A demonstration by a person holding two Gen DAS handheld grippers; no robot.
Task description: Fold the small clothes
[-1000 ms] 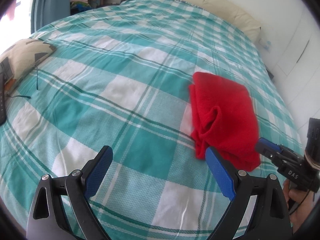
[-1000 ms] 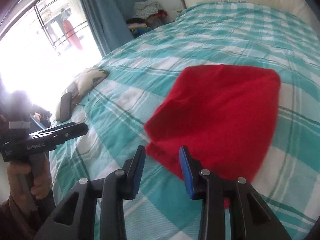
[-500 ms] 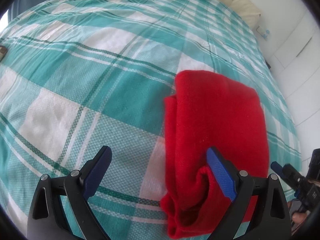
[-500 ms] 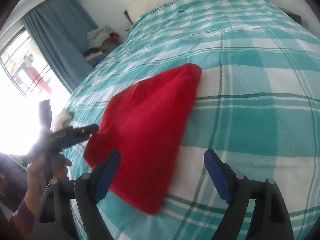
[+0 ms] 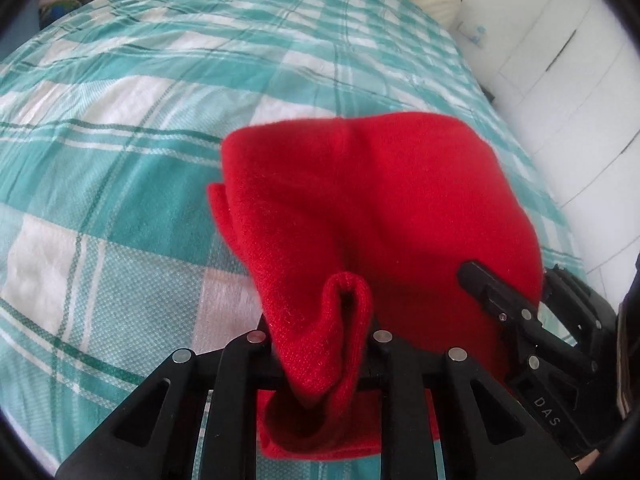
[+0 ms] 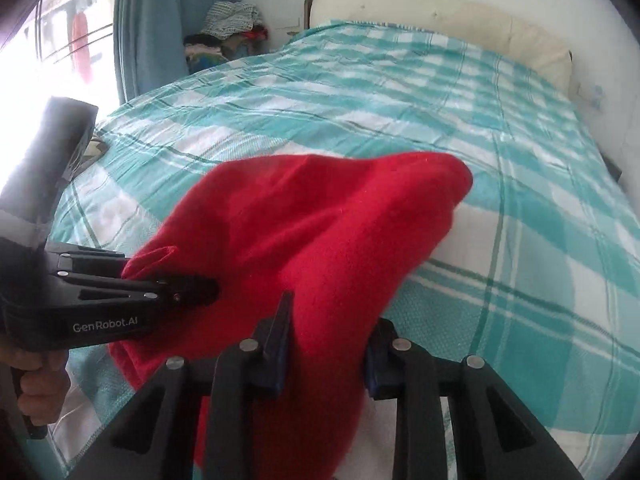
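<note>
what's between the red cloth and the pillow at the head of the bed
Only bare checked bedspread lies between the red cloth and the pillow, shown in the right wrist view.

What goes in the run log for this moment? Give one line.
left tool: closing on red garment edge | right tool: closing on same garment | garment: on checked bedspread, near edge bunched

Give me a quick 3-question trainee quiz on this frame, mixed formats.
1. True or false: the red knit garment lies on a checked teal-and-white bedspread.
2. The left claw is closing on: A) a pillow B) a bunched fold of the red garment C) nothing.
3. Fill in: the right claw has ___ fabric between its fingers.

Key: 1 true; 2 B; 3 red.
</note>
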